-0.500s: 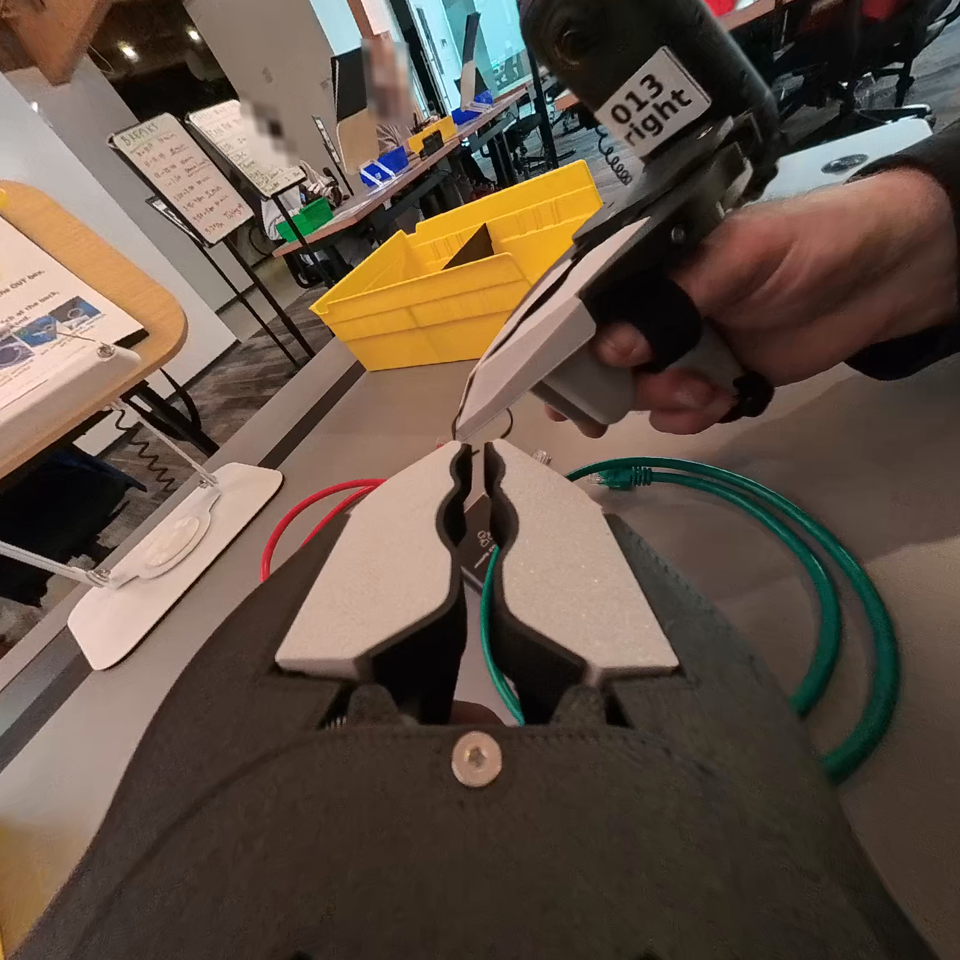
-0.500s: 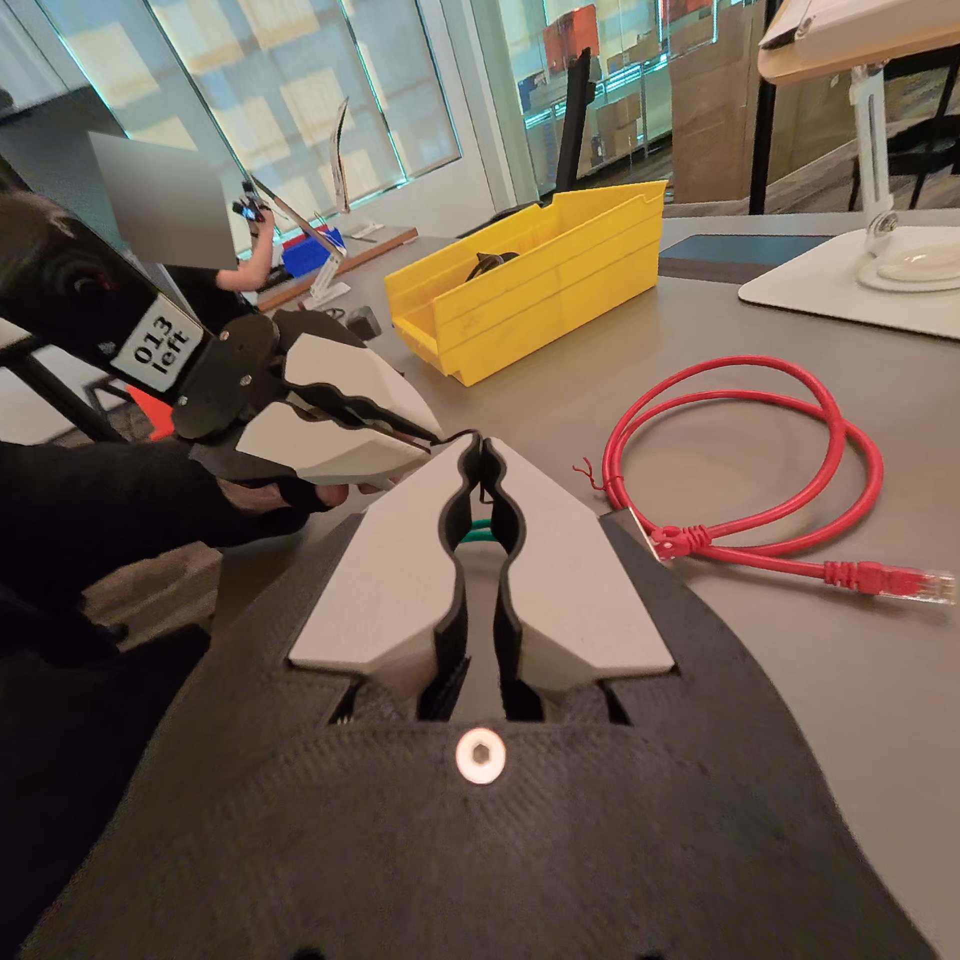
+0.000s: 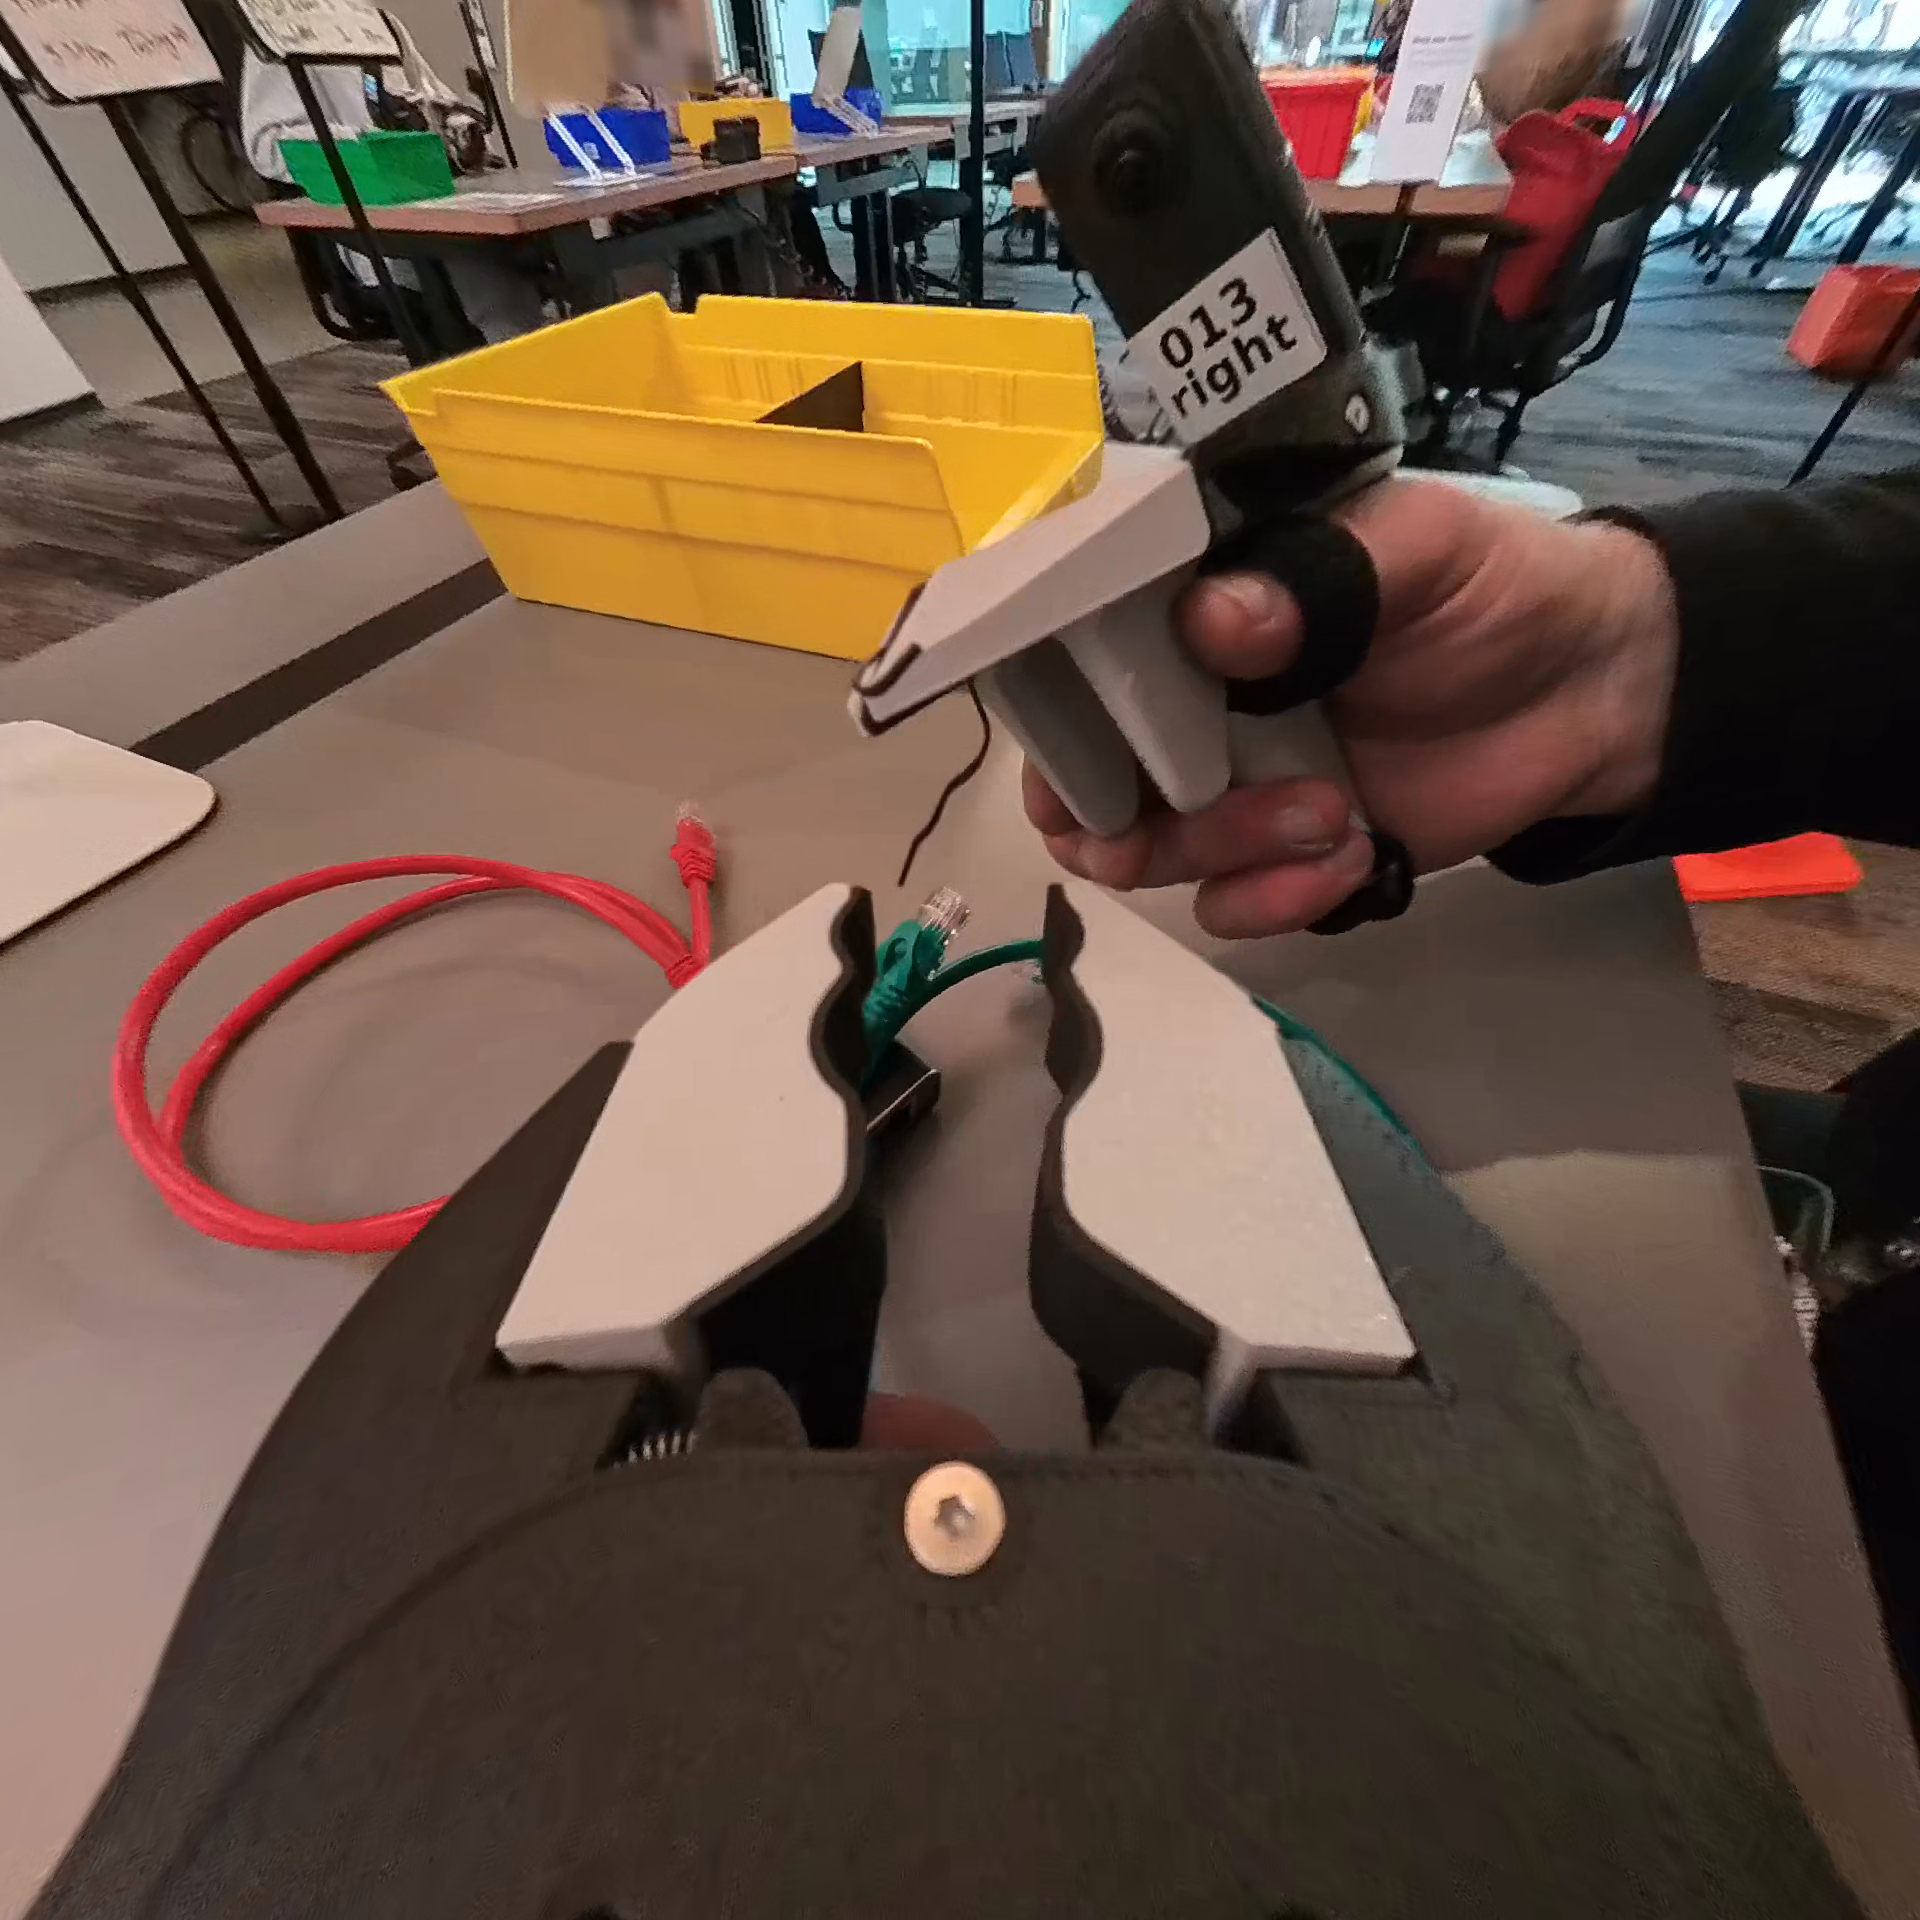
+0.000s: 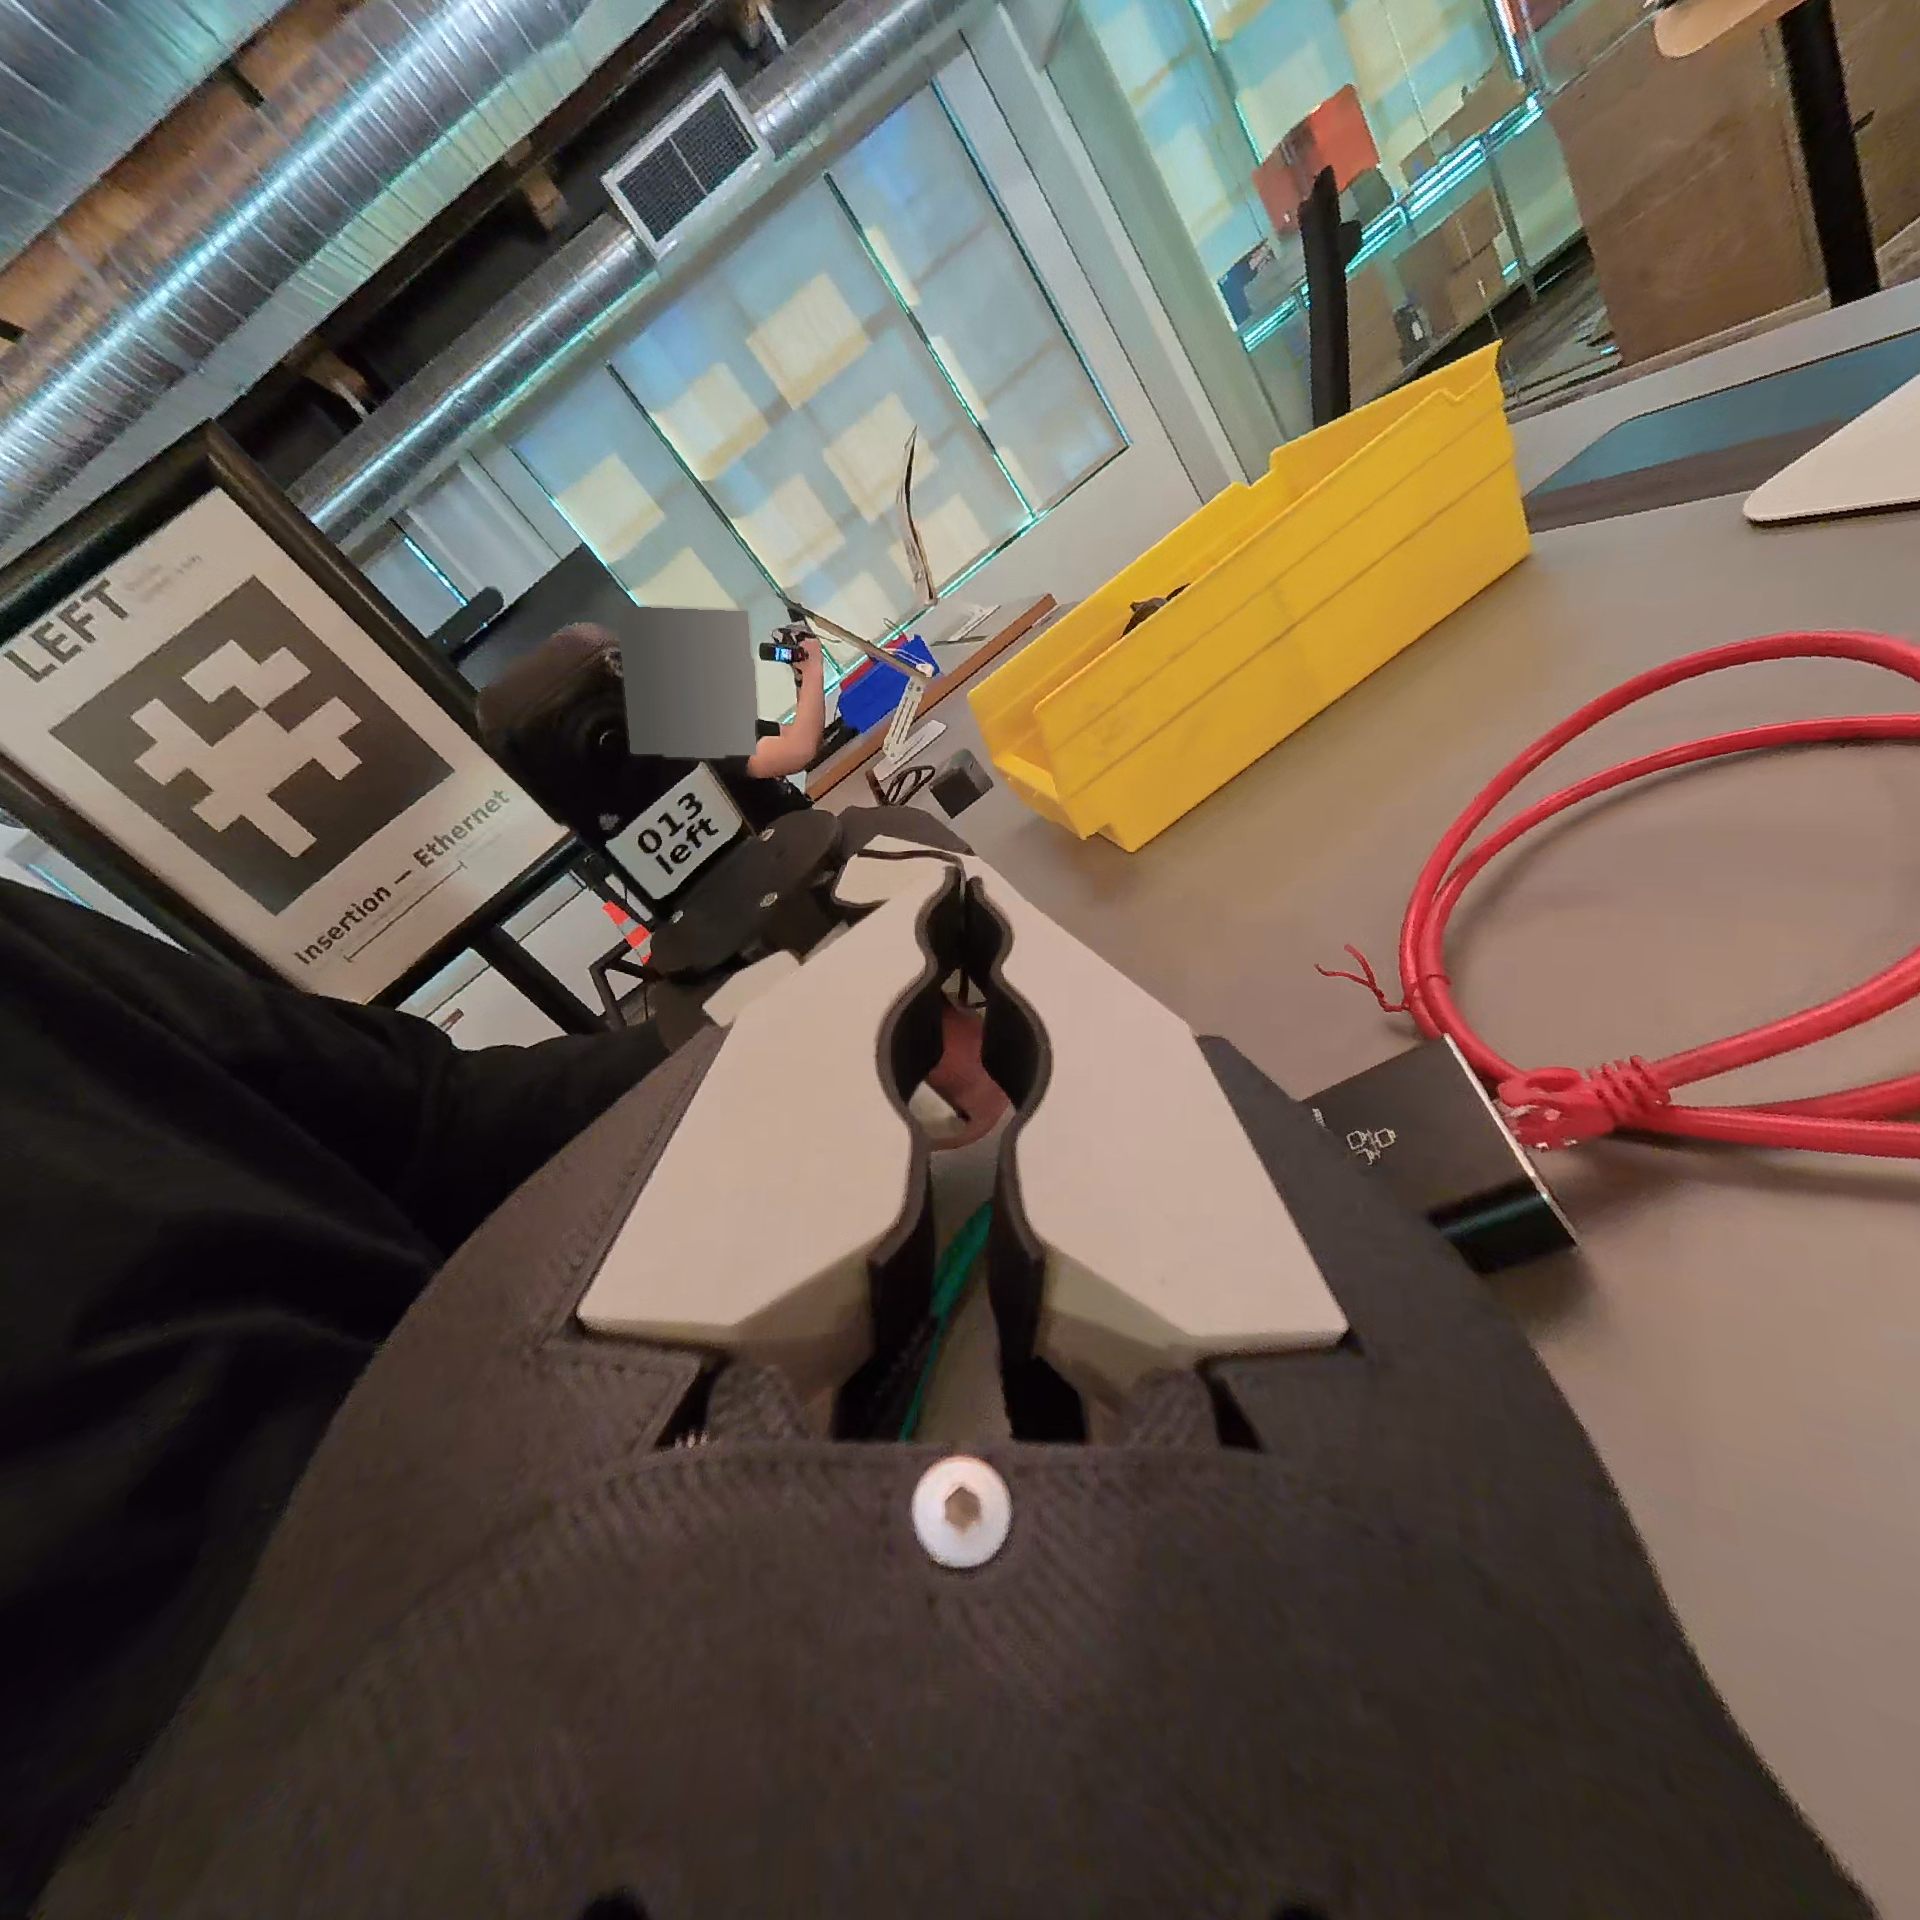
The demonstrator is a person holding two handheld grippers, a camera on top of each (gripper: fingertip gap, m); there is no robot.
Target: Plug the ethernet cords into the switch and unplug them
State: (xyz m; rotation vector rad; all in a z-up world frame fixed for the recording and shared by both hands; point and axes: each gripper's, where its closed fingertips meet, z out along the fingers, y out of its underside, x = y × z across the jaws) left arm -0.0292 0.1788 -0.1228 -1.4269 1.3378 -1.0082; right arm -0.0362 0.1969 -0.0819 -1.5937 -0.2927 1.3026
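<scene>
Looking along our left gripper, we find its jaws apart over the grey table. Between the fingertips the green cord rises with its clear plug tipped up toward 12 o'clock. A corner of the black switch shows just under the left finger; whether the cord's other end sits in it, we cannot tell. The red cord lies coiled at 9 o'clock, with one plug end pointing up the table. The yellow bin stands at 12 o'clock. Our right gripper hovers at 1 o'clock, jaws together; a thin dark strand hangs from its tip.

From the right wrist, the switch lies at 3 o'clock with a red plug at its face. The green cord shows below the closed fingers.
</scene>
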